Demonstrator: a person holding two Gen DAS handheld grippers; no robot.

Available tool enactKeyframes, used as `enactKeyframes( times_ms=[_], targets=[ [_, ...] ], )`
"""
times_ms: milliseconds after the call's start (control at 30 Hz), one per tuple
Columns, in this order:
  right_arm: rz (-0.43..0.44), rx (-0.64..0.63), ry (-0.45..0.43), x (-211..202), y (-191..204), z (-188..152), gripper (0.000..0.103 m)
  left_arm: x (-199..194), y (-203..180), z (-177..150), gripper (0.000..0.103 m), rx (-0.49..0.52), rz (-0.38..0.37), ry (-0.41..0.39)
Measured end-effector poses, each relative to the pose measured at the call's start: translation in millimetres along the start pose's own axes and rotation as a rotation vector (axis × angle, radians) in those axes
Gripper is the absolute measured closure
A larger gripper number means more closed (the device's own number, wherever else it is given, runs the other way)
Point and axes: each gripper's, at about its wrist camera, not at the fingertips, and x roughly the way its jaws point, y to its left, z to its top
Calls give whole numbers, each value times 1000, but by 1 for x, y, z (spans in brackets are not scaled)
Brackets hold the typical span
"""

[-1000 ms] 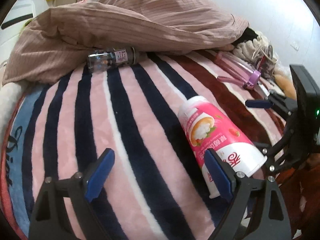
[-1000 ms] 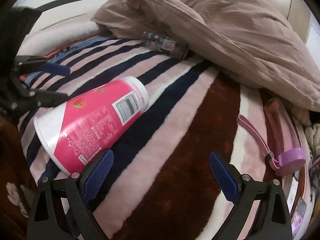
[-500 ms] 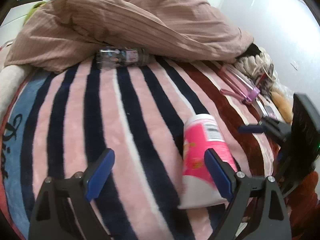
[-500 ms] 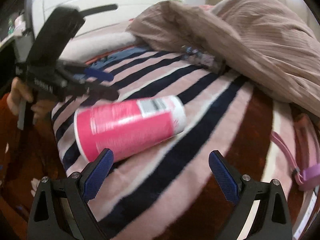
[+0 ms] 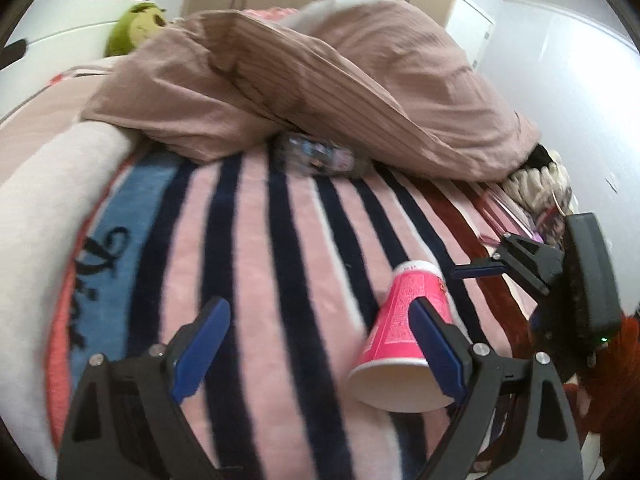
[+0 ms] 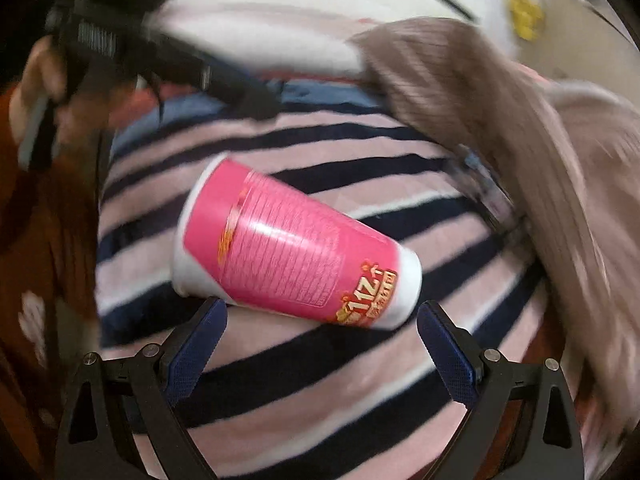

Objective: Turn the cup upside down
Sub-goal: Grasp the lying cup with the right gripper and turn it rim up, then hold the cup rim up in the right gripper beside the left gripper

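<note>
- Between the two claws, on the striped fleece blanket (image 5: 256,248), lies the pink paper cup (image 5: 404,332) on its side, not yet turned upside down.
- Left gripper (image 5: 320,344) is spread wide with nothing held; its blue pads (image 5: 200,352) stand well apart.
- From the left wrist view the cup sits at the right pad of that claw, partly behind it, with its wide white mouth toward the camera and its narrow base pointing away up the blanket. Whether the pad touches the cup wall cannot be told.
- Right gripper (image 6: 322,344) is also wide open and empty.
- From the right wrist view the cup (image 6: 296,244) lies crosswise just ahead of the fingertips, spanning nearly the whole gap between them: mouth rim close above the left pad (image 6: 192,356), white base band near the right pad. It appears just beyond the pads rather than between them; contact cannot be told because of blur.
- Ahead of both claws, a brown striped duvet (image 5: 320,92) is heaped across the far end of the blanket, and a clear bottle (image 5: 316,156) lies on its side at the duvet's edge, well beyond the cup.
- Far left of the left claw, a green plush toy (image 5: 136,28) rests behind the duvet.
- Right of the left claw, the other gripper's black frame (image 5: 560,272) shows beside the cup.
</note>
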Motion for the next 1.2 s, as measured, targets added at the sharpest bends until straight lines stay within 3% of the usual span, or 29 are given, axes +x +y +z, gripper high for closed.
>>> enactKeyframes(
  times_ms=[200,400,567,667,767,867,1200],
  targets=[
    [71,-200,49,19,-6,40,21,-7,36,8,14,-56,-17,-2],
    [114,-304,75,44,3,76,22,-13,61,18,14,-125,-6,-27],
    [212,-114,112,66,-29,96,27,-18,71,20,14,-149,-4,-32],
    [251,89,129,66,-54,90,36,-20,72,18,14,-168,-38,-25],
    [272,418,160,59,-82,63,41,-18,67,18,14,-175,-61,-13],
    [392,601,153,53,-94,41,45,-15,59,17,14,-162,-59,-1],
    [457,513,187,79,-83,62,41,2,54,21,14,-207,-141,58]
  ],
)
